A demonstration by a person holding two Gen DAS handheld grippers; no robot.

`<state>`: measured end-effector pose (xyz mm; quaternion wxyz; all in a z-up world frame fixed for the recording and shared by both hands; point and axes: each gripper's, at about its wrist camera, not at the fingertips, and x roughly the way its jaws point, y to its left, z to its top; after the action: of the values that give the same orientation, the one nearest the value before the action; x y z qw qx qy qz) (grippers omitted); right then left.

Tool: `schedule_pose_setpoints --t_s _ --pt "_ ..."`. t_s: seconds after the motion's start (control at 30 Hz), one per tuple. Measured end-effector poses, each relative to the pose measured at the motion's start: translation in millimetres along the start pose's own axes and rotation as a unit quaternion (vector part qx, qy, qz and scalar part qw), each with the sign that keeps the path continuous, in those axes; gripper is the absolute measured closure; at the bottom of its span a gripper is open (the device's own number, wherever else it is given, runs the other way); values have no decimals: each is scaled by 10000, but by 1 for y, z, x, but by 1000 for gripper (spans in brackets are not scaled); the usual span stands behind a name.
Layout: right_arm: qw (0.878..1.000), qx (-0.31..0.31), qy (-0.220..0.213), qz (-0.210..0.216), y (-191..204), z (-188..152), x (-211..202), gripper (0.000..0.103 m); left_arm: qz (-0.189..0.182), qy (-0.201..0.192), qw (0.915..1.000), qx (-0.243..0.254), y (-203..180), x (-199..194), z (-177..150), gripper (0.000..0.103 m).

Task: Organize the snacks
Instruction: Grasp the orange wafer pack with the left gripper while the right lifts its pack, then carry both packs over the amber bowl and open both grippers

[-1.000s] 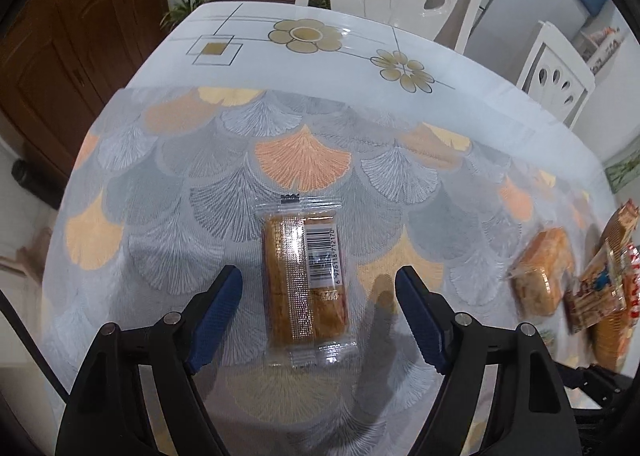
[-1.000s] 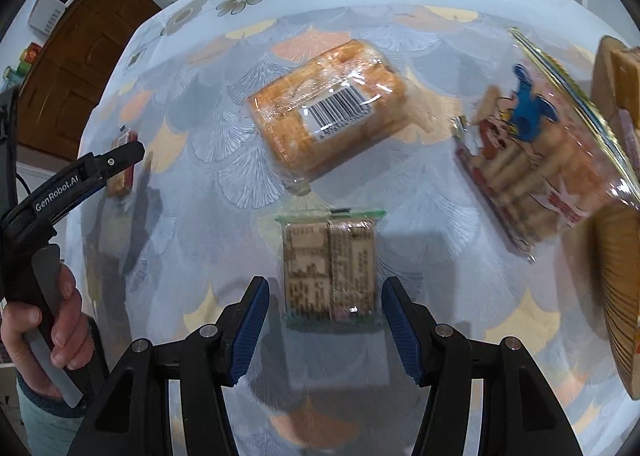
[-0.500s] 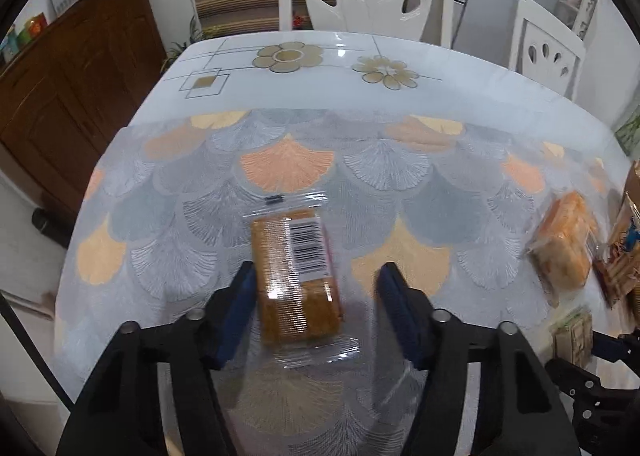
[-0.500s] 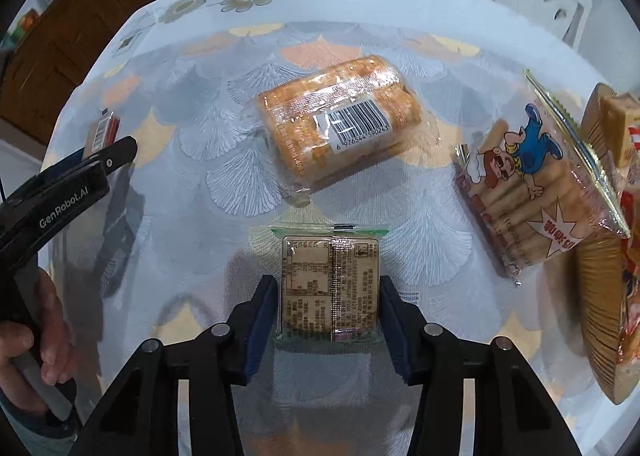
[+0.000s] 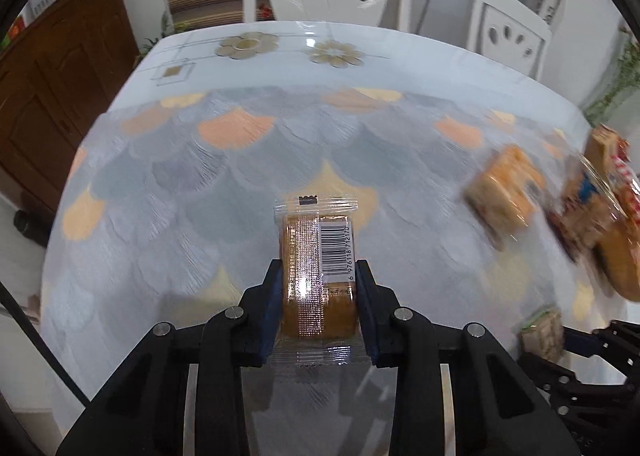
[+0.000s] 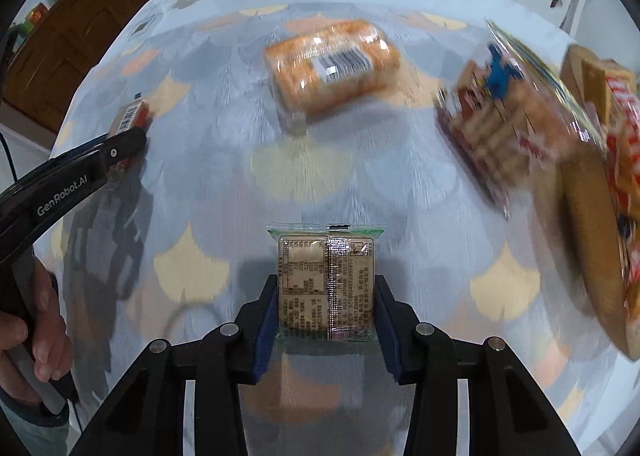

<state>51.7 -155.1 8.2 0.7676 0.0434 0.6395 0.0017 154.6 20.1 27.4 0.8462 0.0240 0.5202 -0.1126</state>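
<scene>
The left tongs (image 5: 318, 288) have just been closing, and their blue pads now press both sides of a clear-wrapped brown snack bar (image 5: 316, 276) whose white barcode label reads 6 976118 712170. The right tongs (image 6: 326, 304) have likewise been closing and pinch a green-edged cracker packet (image 6: 326, 284); its printed panel is too small to read.

Both packets sit over the fan-patterned worktop (image 5: 224, 184). Beyond the cracker packet lies an orange cake pack (image 6: 332, 68) with a barcode sticker, blurred. To the right of that pack lies a biscuit-stick bag (image 6: 508, 112) with a blue cartoon figure, touching a red-and-white biscuit pack (image 6: 600, 192) at the edge.

Left of the cracker packet, a hand (image 6: 36, 336) grips the other tool, marked "GenRobot.AI".
</scene>
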Motion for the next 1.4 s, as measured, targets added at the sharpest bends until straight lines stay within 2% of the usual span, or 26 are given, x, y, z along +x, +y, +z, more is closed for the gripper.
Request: schedule_pose_setpoints --t_s 0.2,0.3,0.47,0.57,0.73,1.0,1.17,1.4 --pt "9998 46 174 74 -8 -35 -10 60 -376 41 9991 195 -23 -19 -20 72" --pt "9995 120 268 127 -15 -52 -15 60 -789 49 9968 99 -28 -29 -27 72" --pt "9988 228 390 212 -28 -80 -22 60 -1609 112 9864 -318 -27 -43 -34 72" --pt "9982 308 428 280 -40 -95 -29 60 -1936 99 9793 -583 -26 -51 -38 72" --pt "9979 396 381 335 -65 -114 -50 60 -1944 14 9795 -532 -45 -65 -36 72" --pt "9965 731 -23 404 -109 -112 -99 60 -1760 -236 9841 -102 -106 -85 -18 72" --pt "9913 1191 -396 391 -152 -96 -128 60 -1934 -490 9795 293 -153 -103 3 72" --pt "9792 1766 -946 317 -237 -71 -169 60 -2155 -565 9722 713 -219 -106 22 72"
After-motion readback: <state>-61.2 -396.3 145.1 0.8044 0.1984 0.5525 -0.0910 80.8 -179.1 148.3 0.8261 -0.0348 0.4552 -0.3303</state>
